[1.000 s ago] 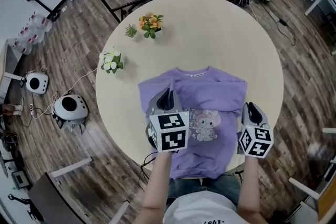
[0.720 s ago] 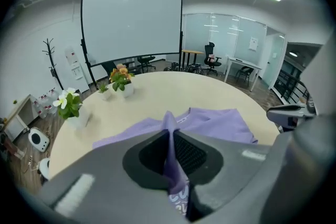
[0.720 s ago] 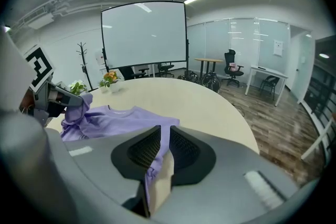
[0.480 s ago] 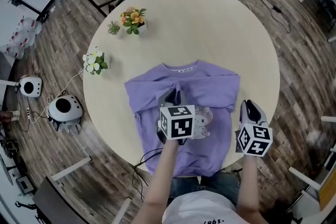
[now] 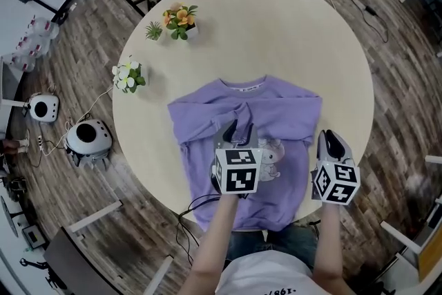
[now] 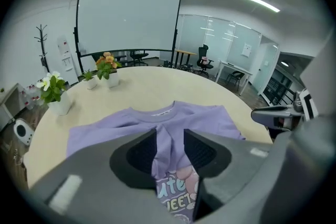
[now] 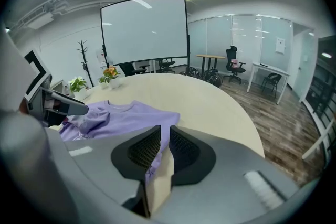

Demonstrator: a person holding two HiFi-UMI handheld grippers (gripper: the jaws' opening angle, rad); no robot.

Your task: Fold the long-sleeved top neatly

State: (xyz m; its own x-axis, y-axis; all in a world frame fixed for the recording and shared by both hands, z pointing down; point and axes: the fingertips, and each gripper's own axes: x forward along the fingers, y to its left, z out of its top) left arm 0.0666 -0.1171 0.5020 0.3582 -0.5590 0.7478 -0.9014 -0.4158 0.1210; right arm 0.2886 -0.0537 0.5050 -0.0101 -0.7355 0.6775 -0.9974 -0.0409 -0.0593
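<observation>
Found top (image 5: pixel 276 114) spread front-up on table (image 5: pixel 276 31), at near edge. Judged one sleeve (image 5: pixel 207 110) already folded in to chest. Pinched cloth ridge there in left gripper (image 5: pixel 232 128). Nipped side edge in right gripper (image 5: pixel 330 141), jaws almost together. Judged body folds not yet done.

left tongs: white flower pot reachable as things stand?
Probably not yet: the left tongs are shut on a fold of the purple top. Once released, likely yes; only bare table lies between them and the white flower pot.
</observation>
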